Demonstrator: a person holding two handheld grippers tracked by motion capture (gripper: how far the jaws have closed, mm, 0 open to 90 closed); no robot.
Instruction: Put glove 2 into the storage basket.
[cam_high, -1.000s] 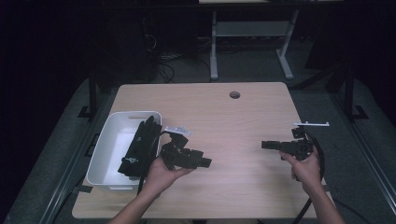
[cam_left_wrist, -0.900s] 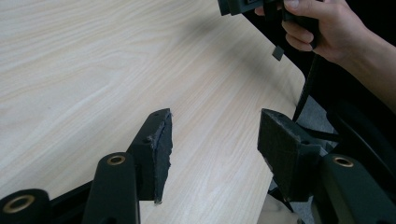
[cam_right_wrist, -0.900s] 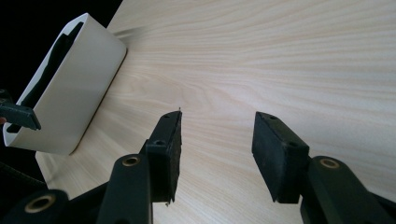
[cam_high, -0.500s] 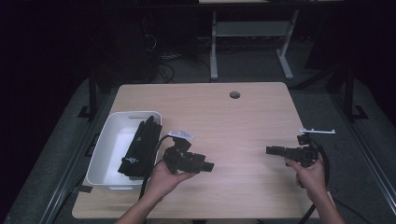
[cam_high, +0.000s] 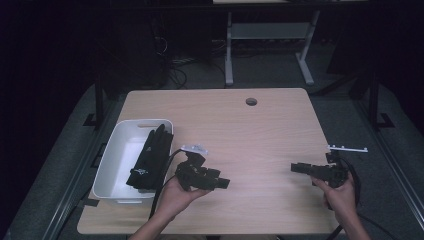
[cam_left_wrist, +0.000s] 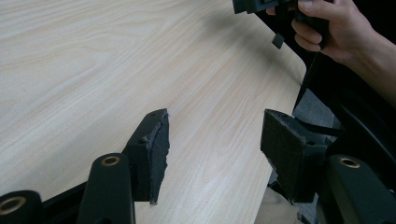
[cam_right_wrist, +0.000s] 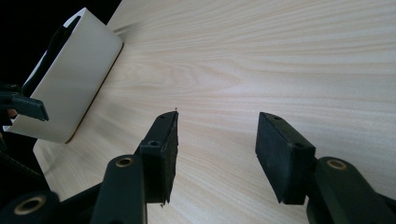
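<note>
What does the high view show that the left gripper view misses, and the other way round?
High view: the white bin with the black gloves draped in it, at the table's left, and the left gripper. Left gripper view: its own two pads close up, apart, with bare wood between them. Both: the wooden table and the right gripper, held in a hand near the table's edge.
</note>
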